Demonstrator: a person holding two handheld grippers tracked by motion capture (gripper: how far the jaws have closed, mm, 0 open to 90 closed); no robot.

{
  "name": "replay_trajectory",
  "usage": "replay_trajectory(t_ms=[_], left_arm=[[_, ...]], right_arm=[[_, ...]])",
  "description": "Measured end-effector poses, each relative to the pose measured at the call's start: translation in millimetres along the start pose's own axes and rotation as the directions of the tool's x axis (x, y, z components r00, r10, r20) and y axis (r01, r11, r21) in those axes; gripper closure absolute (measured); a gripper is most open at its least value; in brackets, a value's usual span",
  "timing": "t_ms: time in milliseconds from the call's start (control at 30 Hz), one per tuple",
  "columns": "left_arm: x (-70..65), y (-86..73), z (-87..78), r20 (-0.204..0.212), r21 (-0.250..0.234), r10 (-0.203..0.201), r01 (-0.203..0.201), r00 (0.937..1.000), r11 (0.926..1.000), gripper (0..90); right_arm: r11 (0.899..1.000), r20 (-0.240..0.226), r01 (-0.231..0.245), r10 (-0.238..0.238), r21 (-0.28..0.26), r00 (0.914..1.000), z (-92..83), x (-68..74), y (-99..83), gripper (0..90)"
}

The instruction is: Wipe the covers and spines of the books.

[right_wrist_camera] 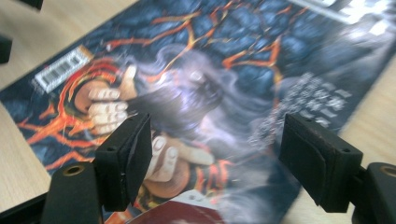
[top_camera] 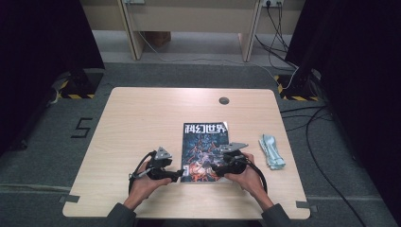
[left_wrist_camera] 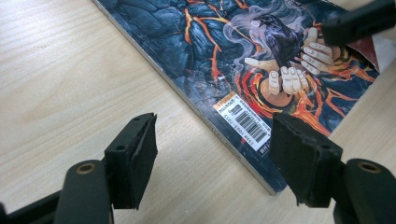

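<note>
While both hand-held grippers gape empty, magazine point(top_camera: 204, 151) shows title 科幻世界 (barcode sticker point(left_wrist_camera: 243, 122) near spine).

The flat rectangular paper magazine point(top_camera: 204, 151) has a dark blue-black cover veined with glowing orange-red cracks, pale grey smoke swirls, and cream-coloured skeletal hands around a black bird. White block characters run across its top, and a white barcode label with black bars and an orange-yellow strip point(left_wrist_camera: 243, 122) sits near one corner. The rectangular wooden table point(top_camera: 142, 118) is light beige with fine, pale grain. The folded cloth point(top_camera: 271, 151) is pale blue-grey. The two-jaw left gripper point(left_wrist_camera: 212, 161) and right gripper point(right_wrist_camera: 215, 158) are matte black.
</note>
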State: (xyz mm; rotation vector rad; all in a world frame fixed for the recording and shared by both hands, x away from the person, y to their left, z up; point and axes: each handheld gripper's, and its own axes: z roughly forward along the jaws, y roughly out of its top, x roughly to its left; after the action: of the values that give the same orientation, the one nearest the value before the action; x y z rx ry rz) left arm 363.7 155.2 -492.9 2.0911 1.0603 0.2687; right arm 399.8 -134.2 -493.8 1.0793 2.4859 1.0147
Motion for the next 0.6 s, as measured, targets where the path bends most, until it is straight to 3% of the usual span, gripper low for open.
replay_trajectory(t_ms=[167,333,433,600], left_arm=[[-2.4,-5.4,-4.3,0.004,0.009,0.003,-0.003,1.0,1.0,30.5],[-3.7,-10.8,-10.8,0.001,0.0,0.004,-0.004,1.0,1.0,28.4],[-5.5,-17.8,-18.5,-0.009,0.002,0.013,-0.013,0.9999,0.9999,26.8],[-5.4,-26.9,-28.2,-0.018,-0.001,0.015,-0.015,0.9997,0.9999,24.5]], right_arm=[[0.999,0.022,-0.016,0.017,-0.036,0.9996,-12.9,-7.7,4.2,27.1],[0.999,0.054,-0.031,0.033,-0.039,0.998,-22.9,-15.1,5.9,27.1],[0.998,0.094,-0.046,0.051,-0.051,0.9943,-36.0,-27.3,6.4,25.7],[0.995,0.123,-0.078,0.086,-0.066,0.9886,-51.6,-41.1,3.6,23.2]])
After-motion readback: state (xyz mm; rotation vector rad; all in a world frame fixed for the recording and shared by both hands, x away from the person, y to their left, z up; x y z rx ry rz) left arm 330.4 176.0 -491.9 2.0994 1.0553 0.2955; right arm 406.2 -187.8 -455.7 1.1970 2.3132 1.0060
